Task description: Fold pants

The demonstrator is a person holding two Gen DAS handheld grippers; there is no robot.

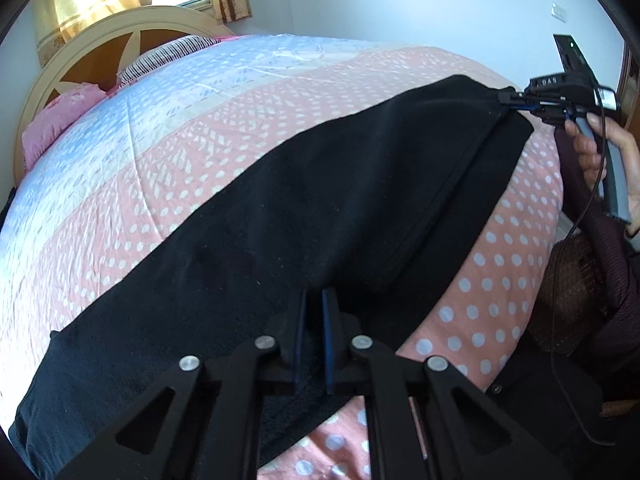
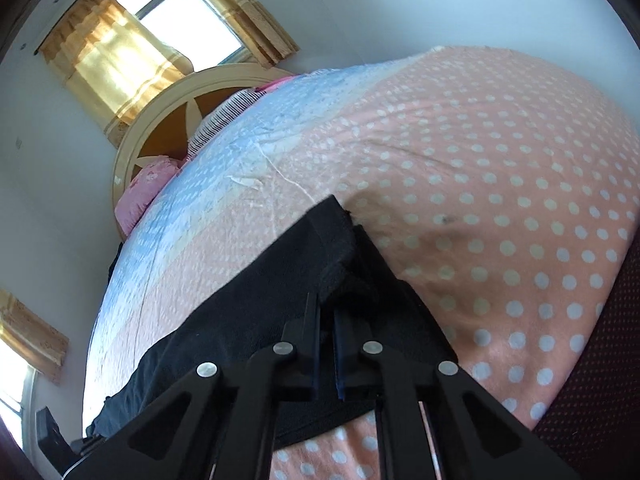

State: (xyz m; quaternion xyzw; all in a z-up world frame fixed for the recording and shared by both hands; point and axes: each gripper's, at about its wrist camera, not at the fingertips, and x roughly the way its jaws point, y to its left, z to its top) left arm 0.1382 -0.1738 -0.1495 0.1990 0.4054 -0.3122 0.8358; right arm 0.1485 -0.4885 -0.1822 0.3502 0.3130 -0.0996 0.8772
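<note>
Black pants lie stretched across the bed, with one layer folded over another along the near edge. My left gripper is shut on the pants' near edge, with cloth pinched between its fingers. My right gripper is shut on the pants at a raised corner. The right gripper also shows in the left wrist view, at the far right end of the pants, held by a hand.
The bed has a pink polka-dot and pale blue quilt. A pink pillow and a cream headboard stand at the far end. A curtained window is behind. The person's dark red clothing is at right.
</note>
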